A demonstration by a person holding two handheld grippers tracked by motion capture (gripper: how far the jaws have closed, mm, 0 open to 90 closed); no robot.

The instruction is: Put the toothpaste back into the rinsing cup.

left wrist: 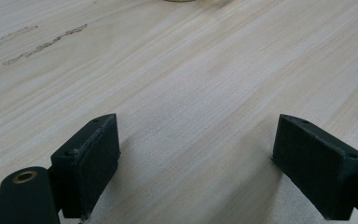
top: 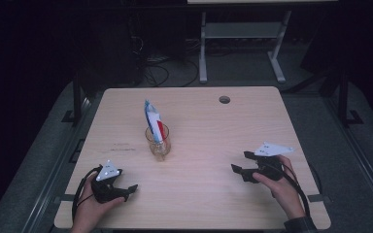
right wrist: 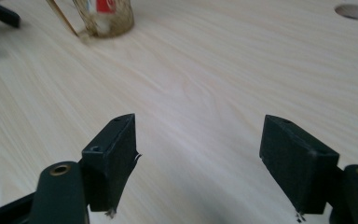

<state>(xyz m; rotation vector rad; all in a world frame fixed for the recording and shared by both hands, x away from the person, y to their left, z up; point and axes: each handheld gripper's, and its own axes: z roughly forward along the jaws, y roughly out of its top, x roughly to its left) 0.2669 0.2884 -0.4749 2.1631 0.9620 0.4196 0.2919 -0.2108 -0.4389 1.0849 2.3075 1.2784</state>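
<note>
The left gripper (top: 126, 190) rests low at the table's (top: 213, 194) near corner, jaws spread (nothing between); the right gripper (top: 240, 163) likewise gapes, aimed toward the glass (top: 158, 143).

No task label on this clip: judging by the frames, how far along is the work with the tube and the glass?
Looks done: the toothpaste tube already stands in the glass mid-table. In hand: nothing; the left gripper and the right gripper rest low on the table with jaws spread wide over bare wood, both apart from the glass. Left: unclear, since this could be the start or the end.
</note>
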